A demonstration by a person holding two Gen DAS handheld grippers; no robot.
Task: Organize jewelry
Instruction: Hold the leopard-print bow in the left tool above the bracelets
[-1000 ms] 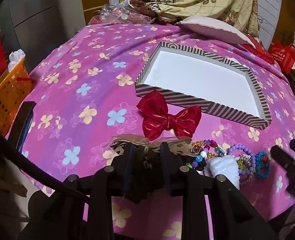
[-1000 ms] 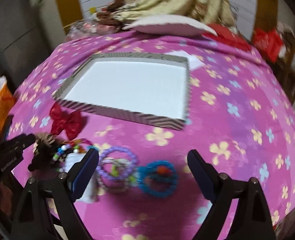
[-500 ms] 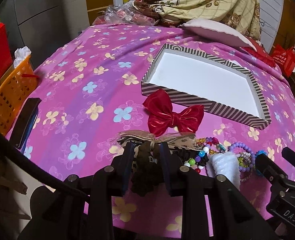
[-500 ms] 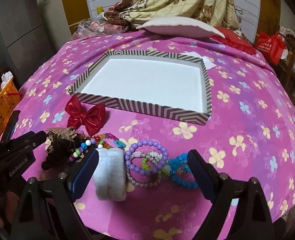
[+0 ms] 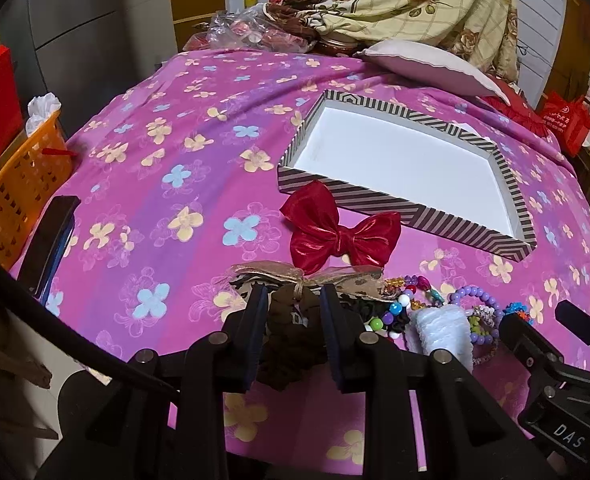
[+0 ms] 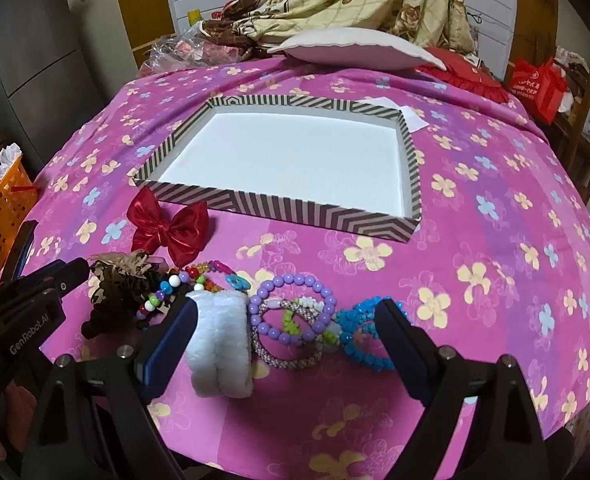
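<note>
Left gripper (image 5: 291, 300) jaws clamp brown scrunchie (image 5: 285, 340), right gripper (image 6: 287, 312) wide

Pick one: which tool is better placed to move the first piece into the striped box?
Left. The left tool already brackets the brown bow scrunchie; the right tool stands wide open over several bracelets, gripping nothing. The striped box is empty.

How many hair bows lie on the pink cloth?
2: the red bow lies before the striped box, and the brown bow sits between the left claw's fingers. Others may be hidden.
</note>
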